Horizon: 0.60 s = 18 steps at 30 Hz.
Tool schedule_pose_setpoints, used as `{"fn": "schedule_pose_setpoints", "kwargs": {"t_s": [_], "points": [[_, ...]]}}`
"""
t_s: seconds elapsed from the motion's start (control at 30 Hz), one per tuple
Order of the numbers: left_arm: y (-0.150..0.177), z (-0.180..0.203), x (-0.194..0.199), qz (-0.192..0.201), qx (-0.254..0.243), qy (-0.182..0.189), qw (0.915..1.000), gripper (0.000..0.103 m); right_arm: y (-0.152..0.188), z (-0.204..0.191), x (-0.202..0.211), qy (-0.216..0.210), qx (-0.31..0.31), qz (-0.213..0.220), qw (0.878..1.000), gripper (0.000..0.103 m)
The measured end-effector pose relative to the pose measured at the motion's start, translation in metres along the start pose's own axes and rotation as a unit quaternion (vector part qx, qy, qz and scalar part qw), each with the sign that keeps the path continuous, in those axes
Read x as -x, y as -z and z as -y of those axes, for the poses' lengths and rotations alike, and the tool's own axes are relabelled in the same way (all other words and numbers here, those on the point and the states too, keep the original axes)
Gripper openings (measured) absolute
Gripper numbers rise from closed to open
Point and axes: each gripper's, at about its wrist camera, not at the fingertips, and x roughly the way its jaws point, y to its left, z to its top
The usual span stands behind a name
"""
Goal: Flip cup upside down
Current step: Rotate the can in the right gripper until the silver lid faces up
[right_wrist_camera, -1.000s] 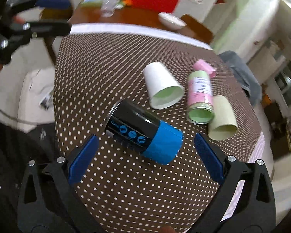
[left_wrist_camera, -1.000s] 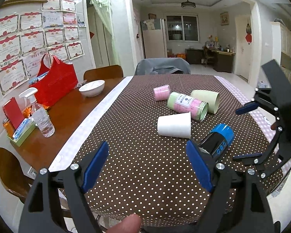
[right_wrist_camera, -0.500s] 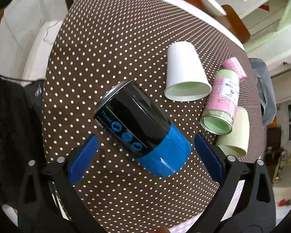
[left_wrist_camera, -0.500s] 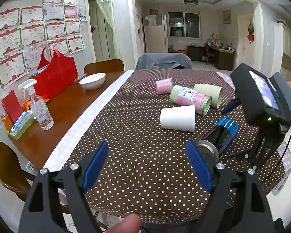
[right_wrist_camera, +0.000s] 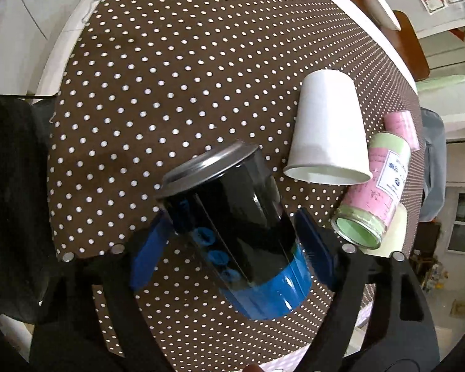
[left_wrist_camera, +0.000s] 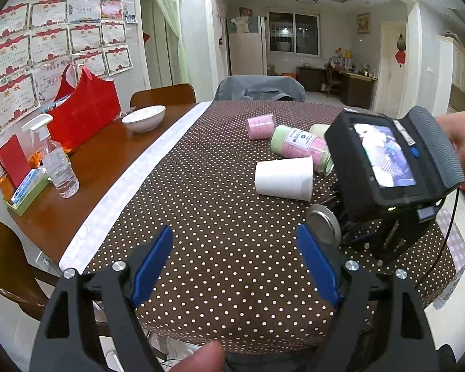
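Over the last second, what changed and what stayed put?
The right gripper came down over the black-and-blue cup; its fingers now flank it, apparently closed on it. The left gripper stayed open and empty. The white paper cup and pink-green jar haven't moved.

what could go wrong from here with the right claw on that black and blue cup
The right claw brackets the black and blue cup, whose glossy wall might slip as it turns. The white paper cup lies close beside it, so a swing could knock it into the pink and green jar.
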Motion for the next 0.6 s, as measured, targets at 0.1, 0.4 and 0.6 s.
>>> {"fn": "schedule_pose_setpoints", "kwargs": {"t_s": [0.1, 0.4, 0.6], "points": [[-0.001, 0.0, -0.004, -0.005, 0.002, 0.002, 1.0, 0.081, 0.0, 0.002, -0.002, -0.003, -0.004, 0.004, 1.0, 0.078], [0.002, 0.001, -0.009, -0.011, 0.004, 0.003, 0.9999, 0.081, -0.007, 0.005, -0.011, -0.009, -0.022, 0.005, 1.0, 0.078], [0.001, 0.004, -0.01, -0.013, 0.003, 0.004, 0.9999, 0.081, -0.01, 0.01, -0.013, -0.015, -0.039, -0.001, 0.999, 0.076]]}}
